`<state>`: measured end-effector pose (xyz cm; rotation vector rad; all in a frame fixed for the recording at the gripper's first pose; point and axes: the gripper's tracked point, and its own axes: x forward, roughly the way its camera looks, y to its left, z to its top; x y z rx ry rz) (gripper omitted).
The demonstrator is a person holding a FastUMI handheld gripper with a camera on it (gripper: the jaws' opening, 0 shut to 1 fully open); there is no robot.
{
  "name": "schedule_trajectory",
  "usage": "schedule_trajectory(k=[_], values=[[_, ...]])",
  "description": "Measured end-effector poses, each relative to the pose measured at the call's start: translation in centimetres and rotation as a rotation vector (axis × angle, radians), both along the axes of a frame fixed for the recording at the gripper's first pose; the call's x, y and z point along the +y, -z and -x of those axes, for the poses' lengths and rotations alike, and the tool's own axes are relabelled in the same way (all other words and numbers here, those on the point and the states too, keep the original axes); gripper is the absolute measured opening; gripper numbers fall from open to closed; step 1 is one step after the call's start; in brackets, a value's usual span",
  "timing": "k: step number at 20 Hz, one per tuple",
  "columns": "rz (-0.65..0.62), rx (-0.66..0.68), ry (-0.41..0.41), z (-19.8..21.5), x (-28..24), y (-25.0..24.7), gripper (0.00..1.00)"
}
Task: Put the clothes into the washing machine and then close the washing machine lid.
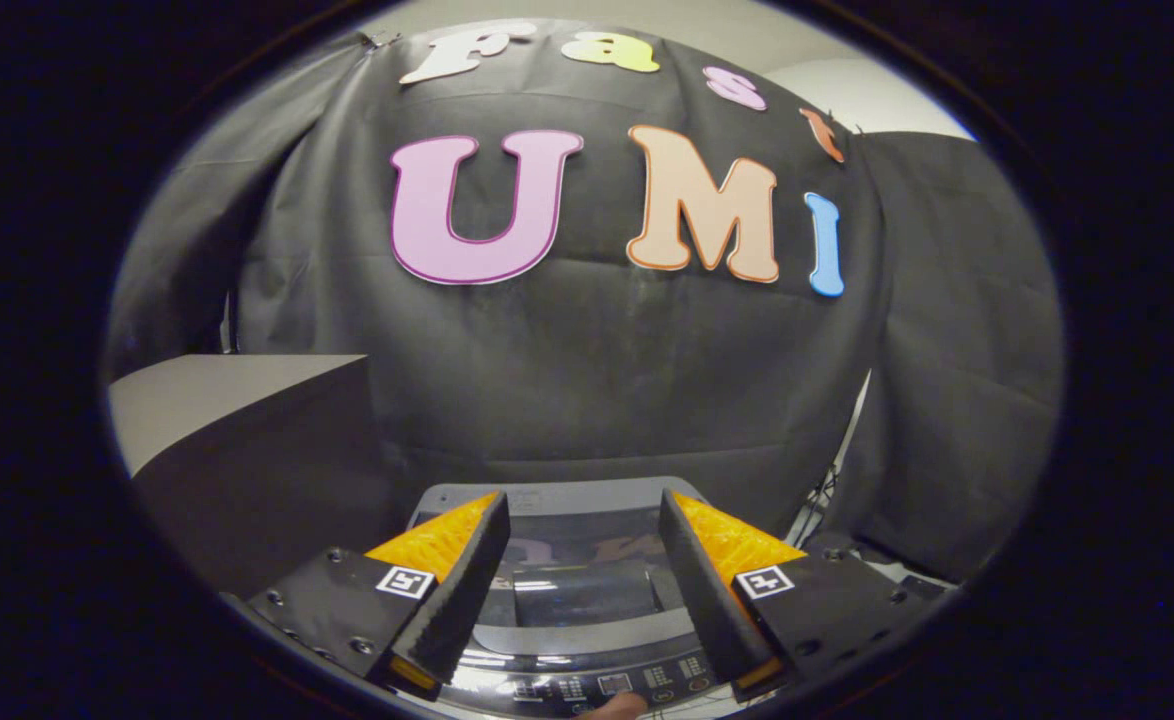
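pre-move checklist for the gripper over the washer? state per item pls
1. Gripper fingers open: ok, wide apart with nothing between them.
2. Clothes in hand: not ok, no garment visible.
3. Washing machine in place: ok, directly below and between the fingers.
4. Lid: looks down, glossy window lying flat; not ok for loading.
5. Clothes already inside: cannot tell, window shows only reflections.
6. Control panel free: not ok, a fingertip sits at its near edge.

Hand-held gripper (583,505), fingers parted, empty
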<state>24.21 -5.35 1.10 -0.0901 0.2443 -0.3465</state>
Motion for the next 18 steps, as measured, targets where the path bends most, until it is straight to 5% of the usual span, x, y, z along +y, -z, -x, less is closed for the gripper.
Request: schedule_trajectory(k=[18], values=[[-0.004, -0.074, -0.003, 11.0, 4.0, -1.2, 0.94]])
